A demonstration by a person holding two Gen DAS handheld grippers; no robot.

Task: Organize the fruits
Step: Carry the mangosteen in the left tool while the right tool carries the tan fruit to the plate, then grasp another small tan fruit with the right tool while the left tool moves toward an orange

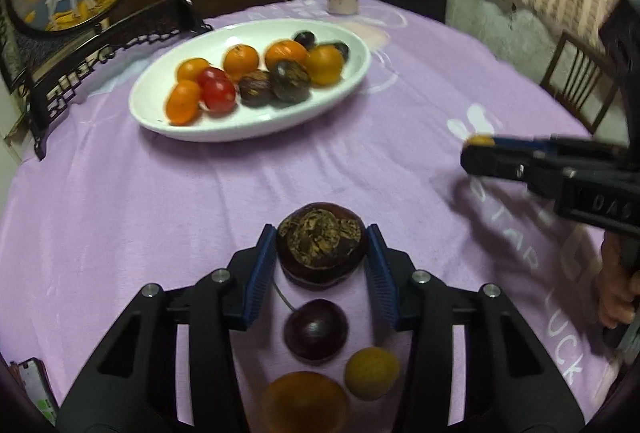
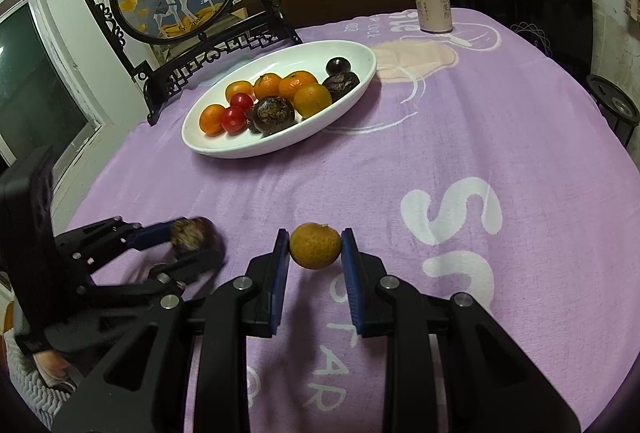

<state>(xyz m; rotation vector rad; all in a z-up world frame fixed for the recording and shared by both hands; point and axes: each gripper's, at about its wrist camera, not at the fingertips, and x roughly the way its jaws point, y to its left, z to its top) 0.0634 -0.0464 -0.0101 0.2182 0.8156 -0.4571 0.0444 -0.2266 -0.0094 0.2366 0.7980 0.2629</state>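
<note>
Left gripper [image 1: 322, 247] fingers clamping a dark mangosteen [image 1: 322, 244], right gripper [image 2: 315, 247] fingers clamping a small orange [image 2: 315, 246], white dish [image 2: 360, 53] of fruit across the counter [image 2: 440, 137]

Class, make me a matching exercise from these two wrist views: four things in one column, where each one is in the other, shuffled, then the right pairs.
1. mangosteen
2. small orange
3. drink can
4. red tomatoes

A. in the white dish
B. between the left gripper fingers
C. at the table's far edge
D. between the right gripper fingers

Pairs: 1-B, 2-D, 3-C, 4-A
</note>
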